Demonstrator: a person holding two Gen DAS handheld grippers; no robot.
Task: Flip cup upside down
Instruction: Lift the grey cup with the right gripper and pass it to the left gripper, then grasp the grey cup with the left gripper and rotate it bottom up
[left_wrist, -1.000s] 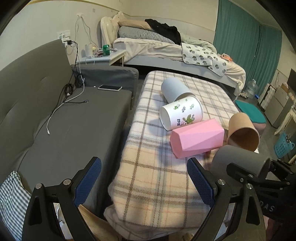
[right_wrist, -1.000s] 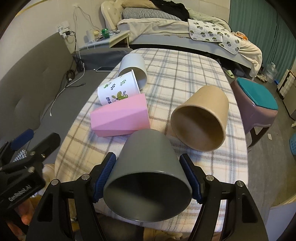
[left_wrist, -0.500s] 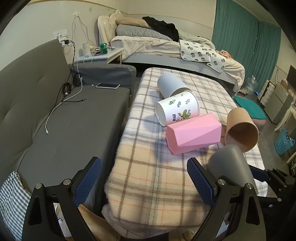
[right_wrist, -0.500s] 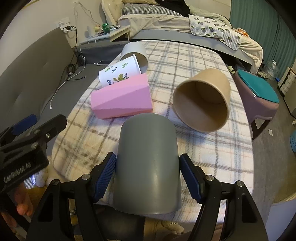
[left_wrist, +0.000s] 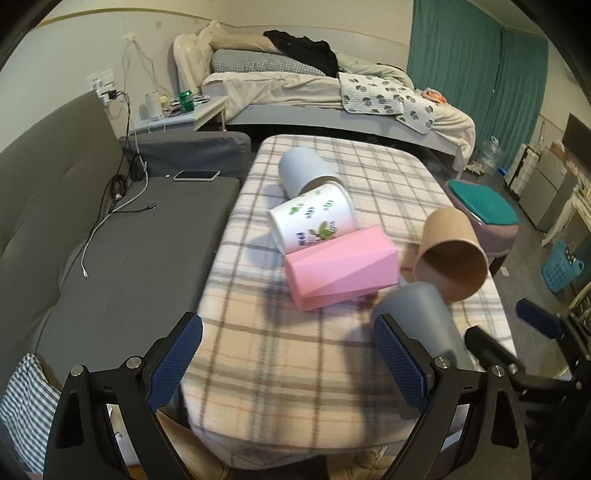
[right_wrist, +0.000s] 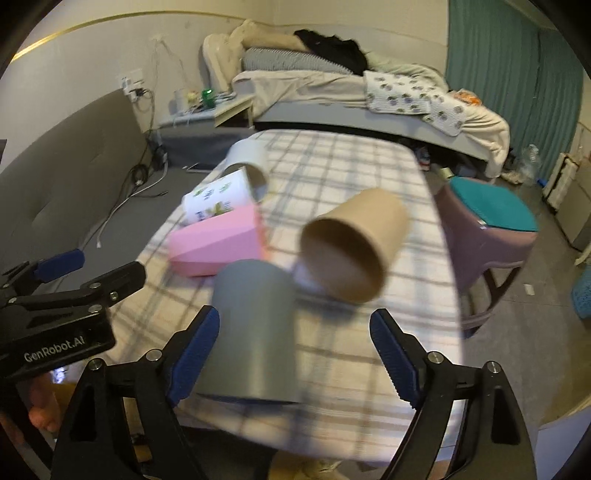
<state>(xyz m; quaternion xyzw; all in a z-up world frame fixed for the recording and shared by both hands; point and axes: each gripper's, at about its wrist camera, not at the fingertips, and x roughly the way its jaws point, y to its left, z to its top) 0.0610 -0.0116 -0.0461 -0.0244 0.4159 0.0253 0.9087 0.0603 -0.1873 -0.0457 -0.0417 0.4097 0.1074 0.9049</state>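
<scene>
A grey cup (right_wrist: 251, 332) stands mouth-down on the plaid table (right_wrist: 351, 177) near its front edge; it also shows in the left wrist view (left_wrist: 421, 317). My right gripper (right_wrist: 295, 347) is open around it; the left pad is next to the cup and the right pad stands clear of it. My left gripper (left_wrist: 288, 362) is open and empty over the table's front left. A brown cup (right_wrist: 354, 243), a pink faceted cup (right_wrist: 218, 243), a white leaf-print cup (right_wrist: 218, 195) and a pale grey cup (right_wrist: 247, 158) lie on their sides behind.
A grey sofa (left_wrist: 110, 258) with a phone (left_wrist: 195, 175) and cables runs along the table's left. A stool with a teal cushion (right_wrist: 491, 221) stands to the right. A bed (left_wrist: 314, 92) is behind.
The right gripper turned the grey cup from mouth-toward-camera to mouth-down, set it on the table, and opened. The left gripper shifted slightly and stayed open.
</scene>
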